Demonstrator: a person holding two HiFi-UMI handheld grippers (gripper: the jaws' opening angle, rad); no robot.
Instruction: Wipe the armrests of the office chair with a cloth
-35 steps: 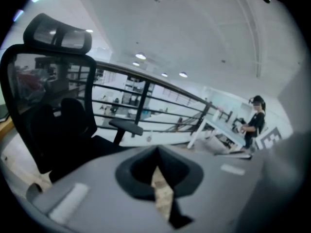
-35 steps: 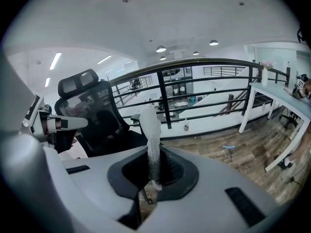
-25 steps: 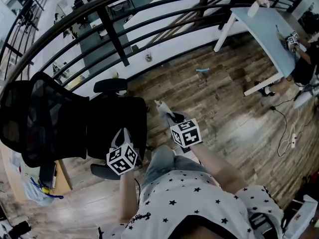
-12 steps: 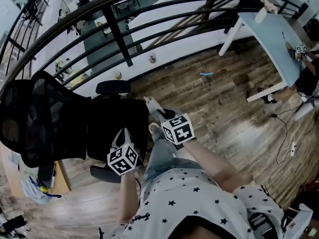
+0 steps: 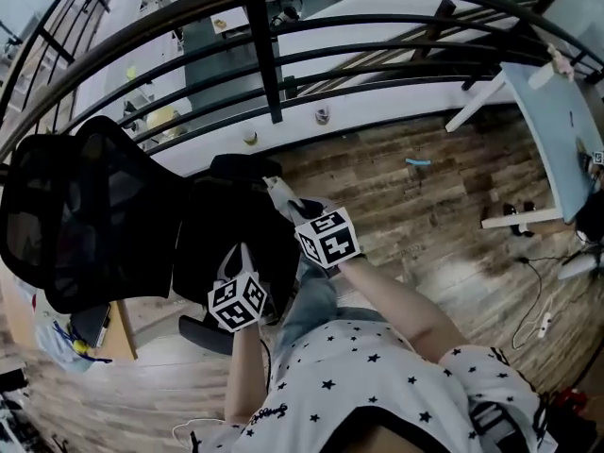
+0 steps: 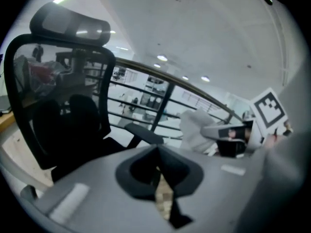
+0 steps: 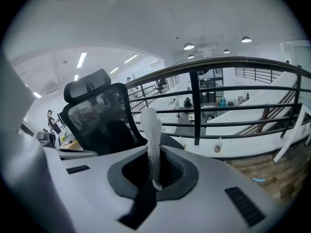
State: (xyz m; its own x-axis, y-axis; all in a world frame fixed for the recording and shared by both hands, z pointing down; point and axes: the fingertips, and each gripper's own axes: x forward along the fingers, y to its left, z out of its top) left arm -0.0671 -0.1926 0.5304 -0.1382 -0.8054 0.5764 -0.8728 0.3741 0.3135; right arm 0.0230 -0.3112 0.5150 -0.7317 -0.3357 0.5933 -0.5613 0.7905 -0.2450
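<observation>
Cloth, long axis along right gripper

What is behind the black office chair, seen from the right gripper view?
A black railing runs behind the office chair, with an office floor beyond it. The chair itself mostly covers what stands directly behind it.

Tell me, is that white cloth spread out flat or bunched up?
Bunched up: the cloth stands as a narrow upright strip, pinched in the right claw, whose jaws are shut on it.
</observation>
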